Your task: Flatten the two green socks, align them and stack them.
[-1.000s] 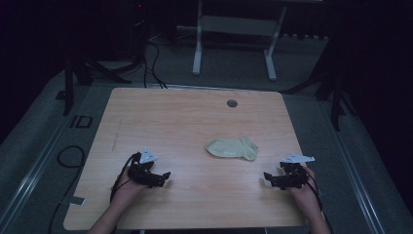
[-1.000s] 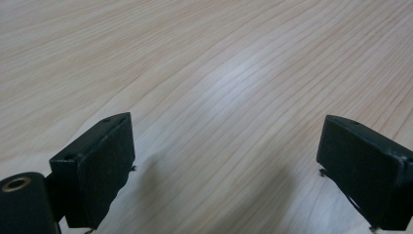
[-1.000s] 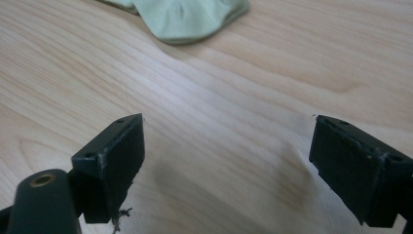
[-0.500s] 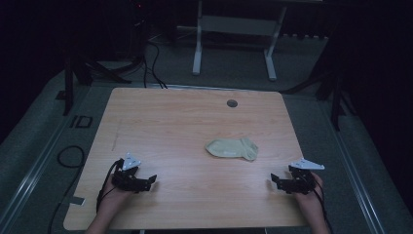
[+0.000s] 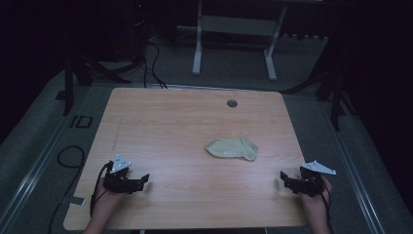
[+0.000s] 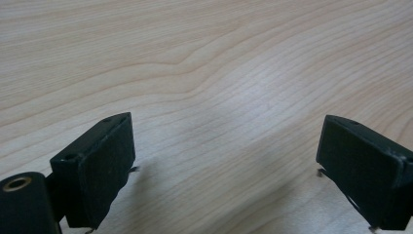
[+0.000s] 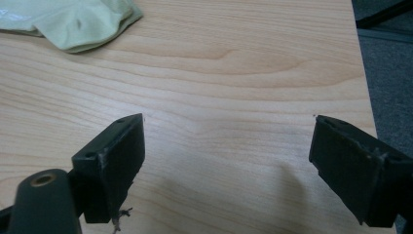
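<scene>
i've got my left gripper [image 5: 142, 181] low over the near left corner of the pale wooden table [image 5: 160, 126], its jaws spread wide with nothing but bare wood grain between them. my right gripper [image 5: 284, 179] sits by the near right edge, jaws spread just as wide and holding nothing.

the thing i'm dealing with is the small pale yellow-green cloth sock [image 5: 232, 148], lying slightly bunched and flat on the table a bit right of centre, well apart from my left gripper and nearer to my right one, though not touching either. in the right gripper view its heel end [image 7: 78, 22] shows at the upper left, off to one side of my line rather than between the jaws.

as i judge it, the work is either not begun or just finished, and i can't tell which from how things lie: the sock rests loose in one lump, no grip on it, both my hands parked at the near corners. if it is to be handled, everything is left: reach in, pinch an edge, and lift or straighten it.

a small dark round hole [image 5: 232, 103] sits near the far edge of the table, well beyond the sock.
</scene>
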The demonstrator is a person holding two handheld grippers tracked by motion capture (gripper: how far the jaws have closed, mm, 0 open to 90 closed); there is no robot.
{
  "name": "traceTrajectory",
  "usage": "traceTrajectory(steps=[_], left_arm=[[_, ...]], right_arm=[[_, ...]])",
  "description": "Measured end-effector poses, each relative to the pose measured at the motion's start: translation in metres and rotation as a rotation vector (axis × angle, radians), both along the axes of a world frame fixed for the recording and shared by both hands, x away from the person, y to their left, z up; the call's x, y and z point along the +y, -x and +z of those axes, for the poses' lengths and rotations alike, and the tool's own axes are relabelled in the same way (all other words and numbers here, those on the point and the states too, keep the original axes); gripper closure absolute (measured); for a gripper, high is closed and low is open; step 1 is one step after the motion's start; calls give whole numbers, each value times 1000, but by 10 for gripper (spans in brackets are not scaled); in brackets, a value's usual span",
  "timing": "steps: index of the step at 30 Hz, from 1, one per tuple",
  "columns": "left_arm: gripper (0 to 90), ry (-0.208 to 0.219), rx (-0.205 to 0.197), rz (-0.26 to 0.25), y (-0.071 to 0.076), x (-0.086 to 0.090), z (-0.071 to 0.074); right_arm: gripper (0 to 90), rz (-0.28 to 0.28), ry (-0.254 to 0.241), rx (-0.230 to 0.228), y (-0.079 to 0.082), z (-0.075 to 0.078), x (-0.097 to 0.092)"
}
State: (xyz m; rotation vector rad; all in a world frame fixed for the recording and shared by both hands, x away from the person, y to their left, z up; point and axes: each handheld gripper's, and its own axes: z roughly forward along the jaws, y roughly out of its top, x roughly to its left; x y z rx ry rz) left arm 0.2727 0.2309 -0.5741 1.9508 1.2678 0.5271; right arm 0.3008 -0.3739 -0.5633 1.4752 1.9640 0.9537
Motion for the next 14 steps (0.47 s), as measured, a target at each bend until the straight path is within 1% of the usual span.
traceTrajectory(steps=[1, 2, 4, 6, 8, 9, 10, 11, 12, 14], left_arm=[[70, -6, -10, 31, 1, 4, 0], [70, 3, -8, 45, 1, 6, 0], [70, 5, -23, 76, 2, 10, 0], [70, 6, -27, 108, 3, 14, 0], [70, 11, -27, 134, 4, 18, 0], [71, 14, -29, 143, 5, 20, 0], [70, 7, -28, 153, 5, 21, 0], [70, 3, -31, 160, 5, 22, 0], [70, 10, -31, 165, 5, 23, 0], [70, 10, -29, 172, 5, 24, -1]], right_arm=[[131, -8, 11, 0, -1, -1, 0], [132, -14, 17, 0, -1, -2, 0], [132, -18, 13, 1, -1, -3, 0], [133, -18, 27, 0, -1, -4, 1], [132, -18, 25, 3, -2, -4, 1], [133, -20, 28, 2, -2, -4, 1], [133, -22, 31, 3, -2, -4, 1], [133, -24, 26, 6, -2, -4, 0], [133, -25, 25, 6, -2, -5, 0], [133, -28, 18, 4, -2, -5, -1]])
